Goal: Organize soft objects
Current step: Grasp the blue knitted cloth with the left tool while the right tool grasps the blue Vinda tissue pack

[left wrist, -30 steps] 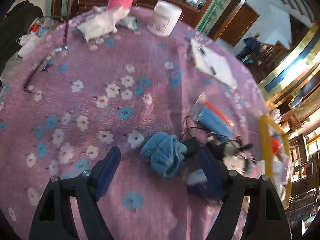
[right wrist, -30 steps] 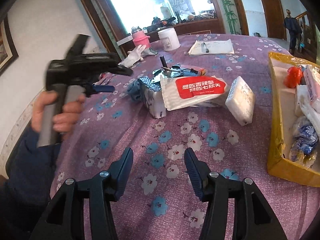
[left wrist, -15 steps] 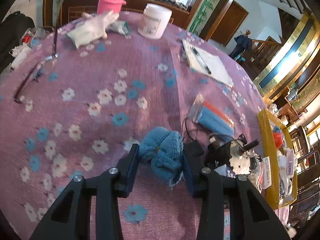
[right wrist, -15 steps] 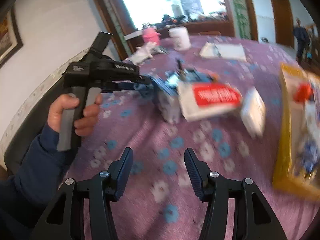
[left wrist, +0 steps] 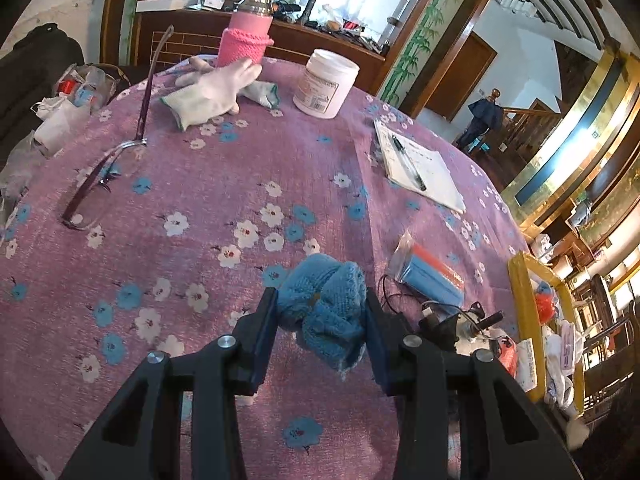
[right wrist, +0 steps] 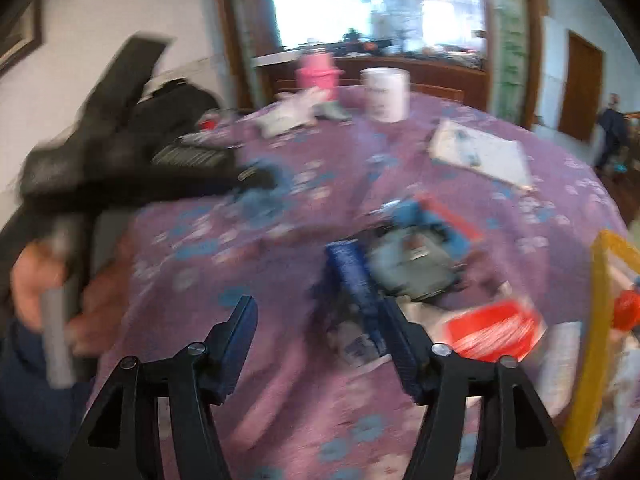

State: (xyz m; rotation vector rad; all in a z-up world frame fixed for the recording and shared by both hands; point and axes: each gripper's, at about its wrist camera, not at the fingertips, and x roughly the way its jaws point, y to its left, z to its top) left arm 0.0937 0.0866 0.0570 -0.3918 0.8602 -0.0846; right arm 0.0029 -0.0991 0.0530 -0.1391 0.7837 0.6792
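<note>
Closing since a second ago, left gripper (left wrist: 320, 320) now clamps one blue knitted cloth (left wrist: 326, 312); right gripper (right wrist: 316, 344), widening, holds nothing.

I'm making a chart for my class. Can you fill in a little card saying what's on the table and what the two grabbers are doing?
table cover: purple flowered cloth
left gripper: shut on the blue knitted cloth
right gripper: open, jaws just widened, nothing between them
back of table: white gloves, pink bottle, white jar
also there: glasses, notepad with pen
right edge: yellow box
</note>
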